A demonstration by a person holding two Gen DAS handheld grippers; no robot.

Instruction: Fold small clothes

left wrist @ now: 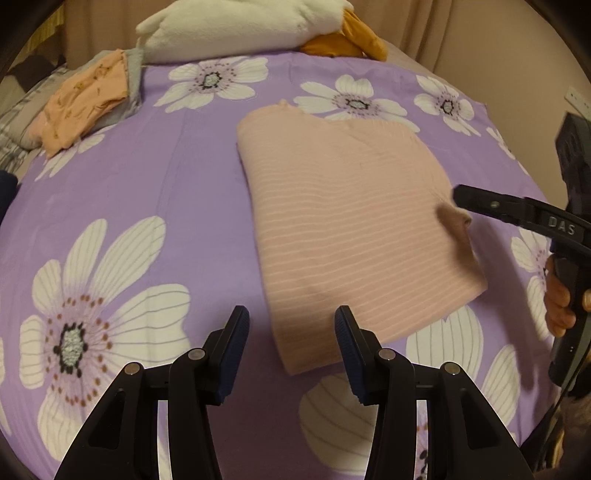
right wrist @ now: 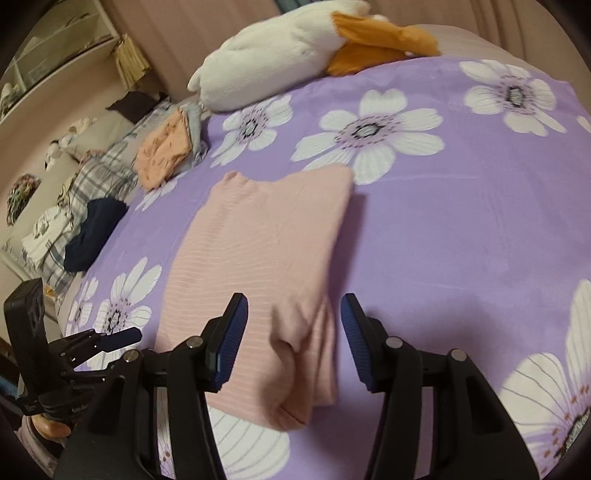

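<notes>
Your pink striped garment [left wrist: 343,221] lies folded into a rough rectangle on the bed [left wrist: 147,192], on the purple cover printed with large white flowers. In the left wrist view it runs from the near middle toward the far right, with its near corner between the 2 tips of your left gripper [left wrist: 291,317].

That left gripper hangs above the cloth with its fingers [left wrist: 236,332] spread apart and nothing clamped between them. Its pads are clear of the fabric.

Your right gripper [right wrist: 293,306] hovers over the garment's near right edge, where the layers bunch into a soft rolled fold. Its fingers [right wrist: 232,325] are also parted and released; the cloth seems to sit below the pads rather than between them, though the blur there makes that hard to be sure of. From the left wrist view, the same gripper reaches in from the right edge, and a hand [left wrist: 561,302] is wrapped around its handle.

At the far left of the bed sits a folded peach garment with small prints [left wrist: 85,103], resting on a grey folded piece [left wrist: 135,79]. A white plush toy with orange parts [left wrist: 236,29] lies along the far edge. In the right wrist view, a dark navy item [right wrist: 96,232] and plaid bedding [right wrist: 96,177] lie off the left side.
</notes>
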